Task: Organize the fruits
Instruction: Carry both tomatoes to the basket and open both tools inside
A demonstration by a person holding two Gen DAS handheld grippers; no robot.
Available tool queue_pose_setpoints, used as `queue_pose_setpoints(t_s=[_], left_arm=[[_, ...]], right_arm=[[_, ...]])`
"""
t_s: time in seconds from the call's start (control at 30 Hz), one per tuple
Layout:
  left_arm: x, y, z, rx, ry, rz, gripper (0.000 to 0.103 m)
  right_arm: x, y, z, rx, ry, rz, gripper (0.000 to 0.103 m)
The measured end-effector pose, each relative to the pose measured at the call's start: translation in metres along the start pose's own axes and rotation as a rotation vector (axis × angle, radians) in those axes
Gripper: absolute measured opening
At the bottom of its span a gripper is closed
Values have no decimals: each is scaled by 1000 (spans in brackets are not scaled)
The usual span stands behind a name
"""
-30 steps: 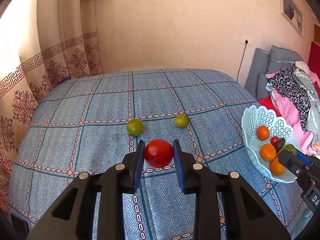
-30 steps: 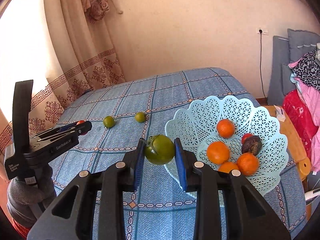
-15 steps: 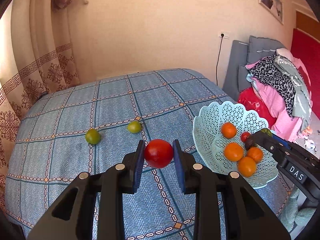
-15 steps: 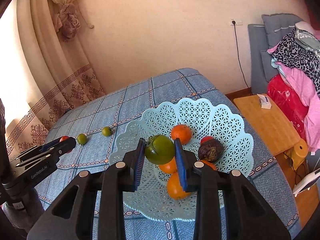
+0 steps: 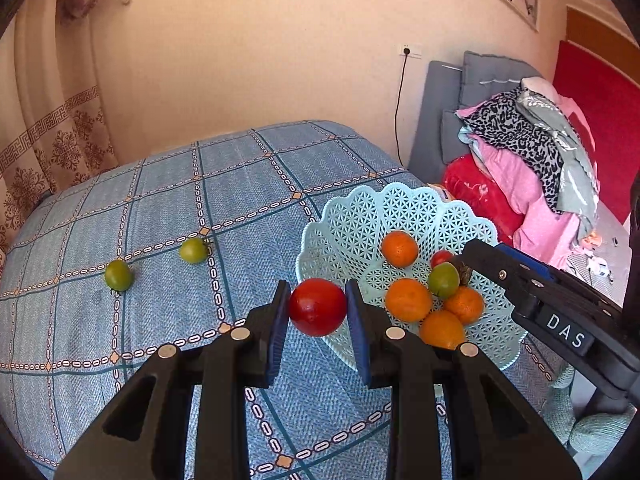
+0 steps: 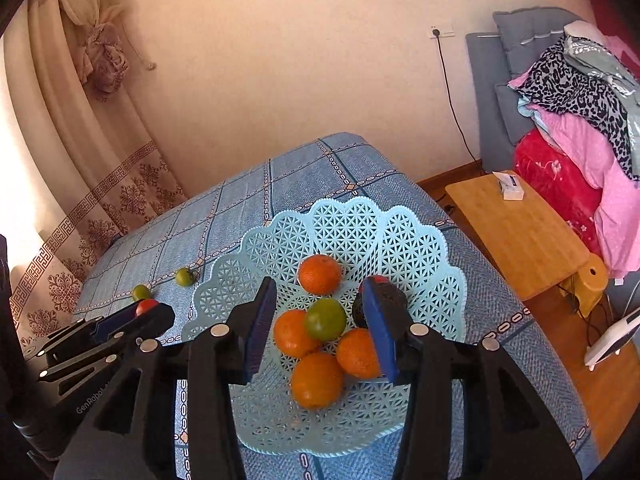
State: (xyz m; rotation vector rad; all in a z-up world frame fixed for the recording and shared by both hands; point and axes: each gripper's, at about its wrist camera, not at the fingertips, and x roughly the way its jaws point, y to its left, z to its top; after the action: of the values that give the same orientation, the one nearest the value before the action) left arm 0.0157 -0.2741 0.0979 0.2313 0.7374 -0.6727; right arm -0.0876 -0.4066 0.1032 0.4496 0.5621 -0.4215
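Fingers of left gripper (image 5: 318, 308) are clamped on a red tomato (image 5: 318, 307), held just at the near-left rim of the pale blue lattice basket (image 5: 360, 216); its lower fingers and body fill the bottom of the left wrist view and hide the cloth beneath. Right gripper (image 6: 320, 322) has its jaws opening, fingers spread wide w/ nothing pressed between the pads; a green tomato (image 6: 325, 319) lies below the gap, resting on the oranges (image 6: 318, 380) in the basket (image 6: 420, 240). Four oranges show, partly overlapping. One dark, rough fruit (image 6: 390, 300) is half hidden behind the right finger, can't tell what it is; a bit of red fruit peeks out behind it. From the left wrist view the right gripper (image 5: 472, 254) covers the basket's right side. Farther out on the blue checked bed cover (image 5: 160, 200), two small green fruits (image 5: 194, 250) sit apart from each other, left of the basket. Beyond: curtain (image 6: 100, 128), wall, clothes pile (image 5: 532, 160), edges warped by the lens.
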Motion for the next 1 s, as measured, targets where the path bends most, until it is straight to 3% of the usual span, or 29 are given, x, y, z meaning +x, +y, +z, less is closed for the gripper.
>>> queue_pose_setpoints(t_s=[0.33, 0.43, 0.47, 0.5, 0.53, 0.77, 0.83, 0.87, 0.97, 1.0], left_arm=[[8, -20, -2, 44, 9, -31, 28], [11, -25, -3, 56, 17, -42, 31], [11, -26, -3, 54, 18, -45, 42], [11, -25, -3, 51, 14, -46, 60], [10, -24, -3, 45, 5, -42, 66], [3, -3, 2, -12, -14, -8, 70], [2, 3, 3, -31, -16, 4, 79], [2, 6, 3, -42, -18, 11, 89], [-1, 18, 3, -64, -26, 29, 91], [-2, 22, 3, -70, -27, 33, 91]], right_arm=[[-8, -7, 6, 38, -22, -9, 47], [-9, -9, 6, 47, -24, -11, 54], [-10, -9, 6, 47, -25, -13, 54], [-10, -10, 6, 47, -26, -12, 54], [-11, -11, 6, 49, -27, -12, 54], [-14, -12, 7, 65, -37, -12, 55], [-14, -10, 6, 60, -36, -10, 55], [-14, -9, 6, 57, -36, -8, 55], [-15, -4, 4, 47, -36, -1, 57], [-15, -3, 4, 44, -38, 2, 63]])
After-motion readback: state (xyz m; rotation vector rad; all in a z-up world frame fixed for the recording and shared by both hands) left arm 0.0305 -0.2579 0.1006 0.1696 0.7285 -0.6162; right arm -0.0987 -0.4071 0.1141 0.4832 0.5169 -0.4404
